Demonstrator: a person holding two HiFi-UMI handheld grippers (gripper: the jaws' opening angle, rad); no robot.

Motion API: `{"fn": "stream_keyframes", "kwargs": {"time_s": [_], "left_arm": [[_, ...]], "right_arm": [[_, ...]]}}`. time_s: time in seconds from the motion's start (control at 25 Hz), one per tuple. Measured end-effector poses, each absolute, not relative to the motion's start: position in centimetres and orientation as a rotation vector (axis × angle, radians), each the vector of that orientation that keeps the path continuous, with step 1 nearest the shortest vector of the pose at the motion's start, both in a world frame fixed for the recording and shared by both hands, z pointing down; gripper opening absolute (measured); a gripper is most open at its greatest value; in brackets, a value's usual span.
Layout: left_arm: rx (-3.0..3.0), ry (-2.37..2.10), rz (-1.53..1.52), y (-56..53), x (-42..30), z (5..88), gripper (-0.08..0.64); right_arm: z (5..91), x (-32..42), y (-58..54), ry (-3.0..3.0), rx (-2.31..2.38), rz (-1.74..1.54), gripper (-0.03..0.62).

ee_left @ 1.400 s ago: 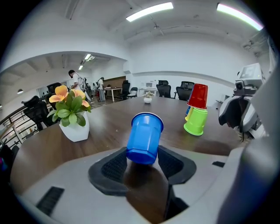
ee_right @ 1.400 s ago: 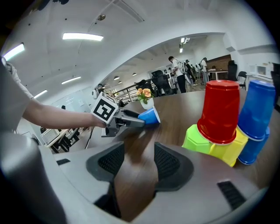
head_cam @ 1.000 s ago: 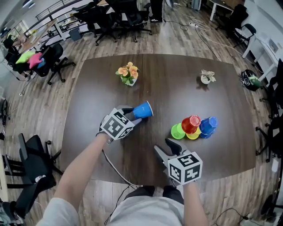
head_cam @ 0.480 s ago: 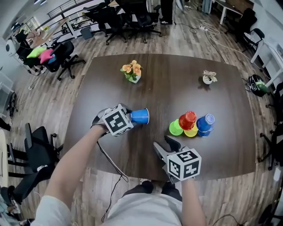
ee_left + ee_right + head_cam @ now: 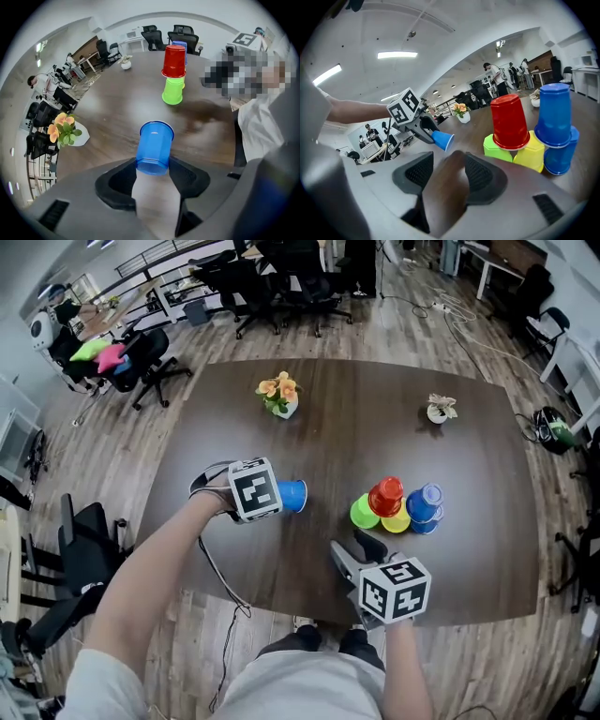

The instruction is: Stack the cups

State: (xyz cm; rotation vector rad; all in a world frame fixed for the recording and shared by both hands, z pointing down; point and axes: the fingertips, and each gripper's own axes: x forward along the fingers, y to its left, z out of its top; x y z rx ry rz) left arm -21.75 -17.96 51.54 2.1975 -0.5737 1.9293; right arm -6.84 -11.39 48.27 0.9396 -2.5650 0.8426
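My left gripper (image 5: 277, 494) is shut on the base of a blue cup (image 5: 292, 495), which it holds sideways above the dark table (image 5: 234, 549) with the mouth facing right. In the left gripper view the blue cup (image 5: 153, 147) sits between the jaws, mouth pointing at the pile. The pile stands right of centre: a green cup (image 5: 363, 513), a yellow cup (image 5: 397, 521) and a blue cup (image 5: 427, 525) below, a red cup (image 5: 385, 495) and another blue cup (image 5: 425, 500) on top. My right gripper (image 5: 356, 556) is open and empty just before the pile (image 5: 510, 122).
A pot of orange flowers (image 5: 279, 397) stands at the table's far left and a small white pot with a plant (image 5: 437, 409) at the far right. Office chairs (image 5: 141, 367) ring the table. The near table edge (image 5: 309, 610) runs under my right gripper.
My left gripper has turned and shifted slightly towards me, so the blue cup now lies level, pointing right. The right gripper and the pile have stayed put.
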Motion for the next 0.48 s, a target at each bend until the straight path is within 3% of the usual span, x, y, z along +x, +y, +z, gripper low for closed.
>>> {"fn": "stream_keyframes", "kwargs": {"time_s": [0.48], "left_arm": [[2.034, -0.427, 2.274, -18.0, -19.6, 52.8, 0.216]], "right_arm": [[47.8, -3.5, -11.6, -2.570, 0.977, 0.822, 0.216]]}}
